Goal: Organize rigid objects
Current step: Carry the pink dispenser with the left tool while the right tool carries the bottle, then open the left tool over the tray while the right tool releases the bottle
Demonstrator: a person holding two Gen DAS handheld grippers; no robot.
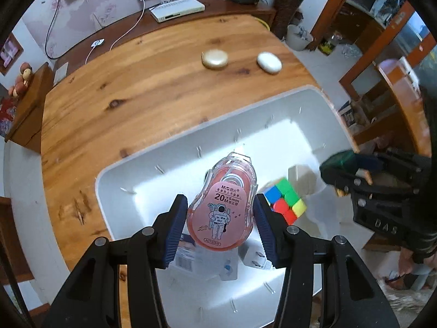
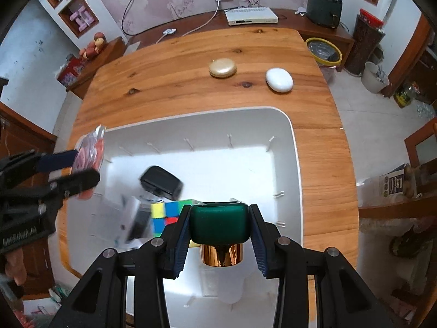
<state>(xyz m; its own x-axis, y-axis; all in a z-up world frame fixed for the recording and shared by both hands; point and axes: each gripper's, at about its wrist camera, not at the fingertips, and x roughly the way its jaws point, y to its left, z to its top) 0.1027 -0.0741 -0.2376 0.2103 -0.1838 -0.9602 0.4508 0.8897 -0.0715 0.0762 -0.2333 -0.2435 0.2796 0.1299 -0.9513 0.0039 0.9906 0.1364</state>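
My left gripper (image 1: 220, 213) is shut on a pink correction tape dispenser (image 1: 222, 205) and holds it above the white bin (image 1: 191, 147). My right gripper (image 2: 220, 221) is shut on a green-capped jar with a gold base (image 2: 220, 224), held over the same bin (image 2: 296, 164). A colour cube (image 1: 285, 199) lies in the bin, also in the right wrist view (image 2: 164, 213). A black box (image 2: 161, 181) and white packets (image 1: 196, 257) lie in the bin too. A gold round case (image 2: 222, 67) and a white oval case (image 2: 279, 79) rest on the wooden table (image 2: 164, 82).
A white set-top box (image 2: 251, 16), cables and a dark appliance (image 2: 323, 6) sit on the sideboard behind the table. A yellow-rimmed waste bin (image 2: 323, 50) and a white bucket (image 2: 375, 78) stand on the floor to the right.
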